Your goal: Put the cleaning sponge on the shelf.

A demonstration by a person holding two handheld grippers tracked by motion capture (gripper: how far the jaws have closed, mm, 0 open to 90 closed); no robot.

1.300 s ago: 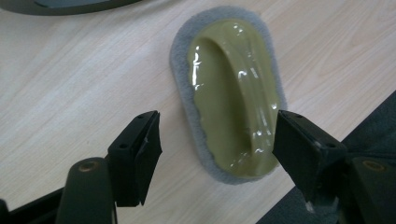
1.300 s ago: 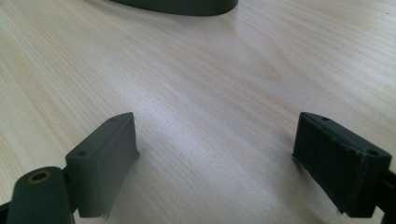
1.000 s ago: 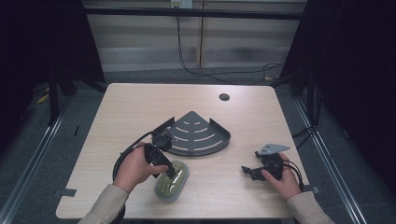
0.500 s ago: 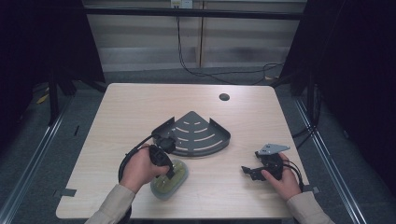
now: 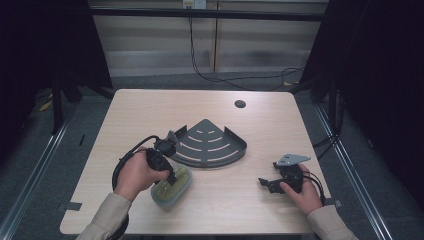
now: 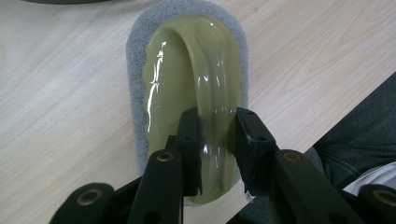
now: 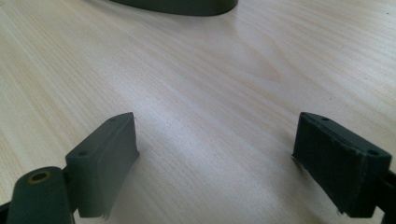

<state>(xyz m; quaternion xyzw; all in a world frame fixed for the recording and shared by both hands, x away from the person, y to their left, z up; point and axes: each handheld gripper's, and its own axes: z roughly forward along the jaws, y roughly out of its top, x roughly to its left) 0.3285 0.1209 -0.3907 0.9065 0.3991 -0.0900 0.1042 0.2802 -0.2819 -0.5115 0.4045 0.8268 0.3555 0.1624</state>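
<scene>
A scrubber (image 5: 171,187), a grey scouring pad (image 6: 135,56) under a glossy olive-green plastic handle (image 6: 205,70), is at the table's front left. My left gripper (image 5: 172,177) points down at it from the near side. In the left gripper view that gripper (image 6: 218,126) is shut on the raised rib of the handle, one pad on each side. My right gripper (image 5: 265,184) rests low at the front right, its jaws wide apart over bare wood (image 7: 215,149) with nothing between them.
A dark grey quarter-round corner rack (image 5: 210,145) with slotted floor stands mid-table, just behind the scrubber; its rim (image 7: 187,5) is ahead of the right gripper. A round cable hole (image 5: 240,104) sits at the back. The table's front edge is close to the scrubber.
The left hand has shifted slightly left and up, and the scrubber has moved a little to the left with it. The right hand has stayed put.
</scene>
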